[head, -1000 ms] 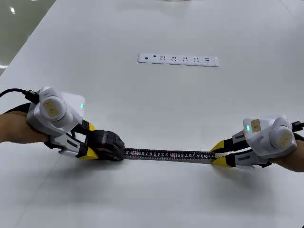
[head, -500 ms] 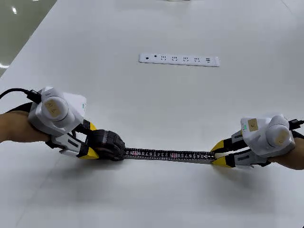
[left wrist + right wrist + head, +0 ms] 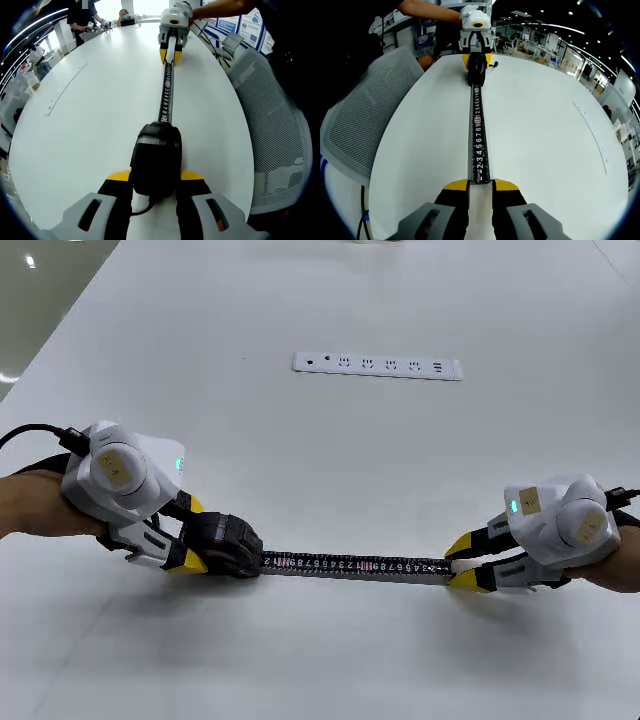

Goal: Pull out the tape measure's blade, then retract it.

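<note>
Two grips: left tongs (image 3: 195,535) clamp the tape measure (image 3: 228,543) on the surface (image 3: 350,470), right tongs (image 3: 457,564) pinch the extended blade (image 3: 350,566) by its tip; pull-out seems done, so next ease it back in

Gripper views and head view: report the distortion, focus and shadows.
Left gripper view: fisheye curves the table edge; tape measure case sharp. Right gripper view: blade numerals crisp near the camera, smaller far off. Head view: straight lines, soft shadows under the left tool and right tool.

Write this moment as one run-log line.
left gripper: shut on tape measure case | right gripper: shut on blade | blade: extended between grippers | retract: not yet
</note>
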Demonstrator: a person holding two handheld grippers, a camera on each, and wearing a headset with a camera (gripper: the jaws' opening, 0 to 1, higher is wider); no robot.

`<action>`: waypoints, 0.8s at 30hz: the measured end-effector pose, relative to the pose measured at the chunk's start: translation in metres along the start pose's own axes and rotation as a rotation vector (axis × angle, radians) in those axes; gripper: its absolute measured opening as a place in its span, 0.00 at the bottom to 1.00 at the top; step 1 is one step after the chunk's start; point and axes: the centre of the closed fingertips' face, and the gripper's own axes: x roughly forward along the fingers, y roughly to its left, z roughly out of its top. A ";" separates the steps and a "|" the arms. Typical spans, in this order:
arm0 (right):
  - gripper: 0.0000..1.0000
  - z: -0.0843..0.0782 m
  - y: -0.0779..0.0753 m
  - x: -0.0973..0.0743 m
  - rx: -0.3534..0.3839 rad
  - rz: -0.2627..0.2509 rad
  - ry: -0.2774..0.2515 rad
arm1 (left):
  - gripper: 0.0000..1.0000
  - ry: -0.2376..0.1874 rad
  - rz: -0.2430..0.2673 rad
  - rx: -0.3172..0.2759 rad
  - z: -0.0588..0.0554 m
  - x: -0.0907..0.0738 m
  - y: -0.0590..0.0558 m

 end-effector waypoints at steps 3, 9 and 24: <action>0.16 -0.002 -0.001 -0.002 0.004 -0.005 0.001 | 0.28 0.003 0.004 -0.016 0.000 0.000 0.000; 0.22 -0.004 0.002 -0.005 0.007 -0.012 0.009 | 0.31 -0.009 0.023 -0.034 0.003 -0.004 0.001; 0.35 0.000 0.008 -0.018 0.031 -0.071 -0.006 | 0.46 -0.030 0.054 -0.118 0.000 -0.022 -0.009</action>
